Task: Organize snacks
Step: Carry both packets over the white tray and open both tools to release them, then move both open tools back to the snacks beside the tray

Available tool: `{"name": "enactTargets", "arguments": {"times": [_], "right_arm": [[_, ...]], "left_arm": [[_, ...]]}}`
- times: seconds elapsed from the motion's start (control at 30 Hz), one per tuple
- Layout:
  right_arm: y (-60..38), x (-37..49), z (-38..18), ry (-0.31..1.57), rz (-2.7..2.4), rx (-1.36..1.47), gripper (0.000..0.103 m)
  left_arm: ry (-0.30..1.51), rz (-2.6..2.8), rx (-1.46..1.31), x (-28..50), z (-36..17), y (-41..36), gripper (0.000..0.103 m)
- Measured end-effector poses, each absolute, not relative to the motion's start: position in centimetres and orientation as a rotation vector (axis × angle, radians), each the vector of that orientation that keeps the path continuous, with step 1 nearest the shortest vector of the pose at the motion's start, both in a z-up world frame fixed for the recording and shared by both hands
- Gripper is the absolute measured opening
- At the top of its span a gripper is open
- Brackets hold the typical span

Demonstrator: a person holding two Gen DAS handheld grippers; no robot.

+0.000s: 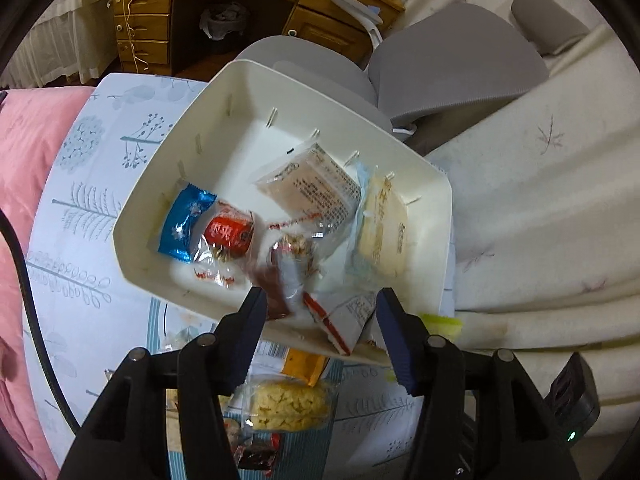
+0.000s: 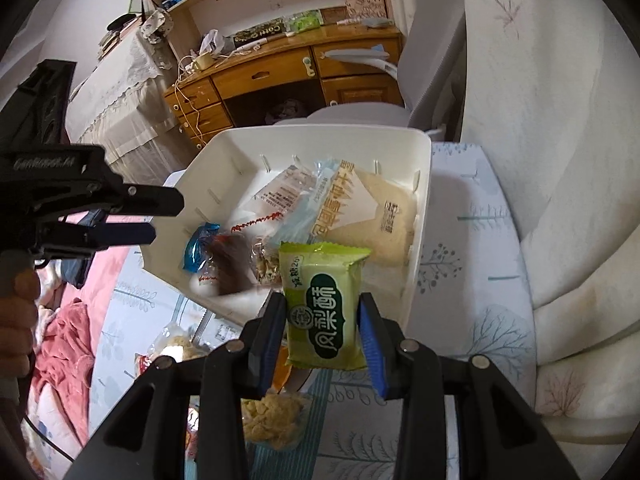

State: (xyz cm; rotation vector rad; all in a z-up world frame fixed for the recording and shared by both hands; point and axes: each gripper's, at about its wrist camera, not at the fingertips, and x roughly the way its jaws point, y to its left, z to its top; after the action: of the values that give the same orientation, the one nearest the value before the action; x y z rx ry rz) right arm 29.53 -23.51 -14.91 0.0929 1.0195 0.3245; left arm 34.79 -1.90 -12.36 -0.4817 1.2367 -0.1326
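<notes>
A white plastic bin (image 1: 440, 208) stands on the tree-patterned tablecloth and holds several wrapped snacks. Among them are a blue wrapper (image 1: 184, 224), a red packet (image 1: 230, 232) and a beige printed pack (image 1: 316, 188). My left gripper (image 1: 320, 300) hovers open over the bin's near rim. A blurred dark snack in clear wrap (image 1: 280, 276) lies just beyond its fingers, and neither pad touches it. In the right wrist view, my right gripper (image 2: 322, 304) is shut on an upright green snack packet (image 2: 324, 280) in front of the bin (image 2: 424, 200). The left gripper (image 2: 164, 218) shows at the left there.
Loose snacks lie on the tablecloth (image 1: 80, 240) below the grippers, including a yellow crispy pack (image 1: 286, 404) and an orange pack (image 1: 304, 364). A grey chair (image 1: 452, 64) and a wooden desk (image 2: 280, 72) stand behind the bin. Pink bedding (image 1: 36, 160) is left, white upholstery (image 1: 540, 220) right.
</notes>
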Motion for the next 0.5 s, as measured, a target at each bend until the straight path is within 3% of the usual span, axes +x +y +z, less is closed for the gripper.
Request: {"name": "enactTargets", "arguments": {"times": [0.13,0.5], "right_arm": [[-24.0,29.0,-14.7,1.013,0.335,0.115,0.049],[-24.6,26.0,-13.9,1.044,0.417,0.175,0.049]], "left_arm": [[1.239,-0.115,-0.492,32.9,-12.4,-2.1,0.055],[1.249,-0.047,-0.545,24.6,-12.4,-2.9,0.055]]}}
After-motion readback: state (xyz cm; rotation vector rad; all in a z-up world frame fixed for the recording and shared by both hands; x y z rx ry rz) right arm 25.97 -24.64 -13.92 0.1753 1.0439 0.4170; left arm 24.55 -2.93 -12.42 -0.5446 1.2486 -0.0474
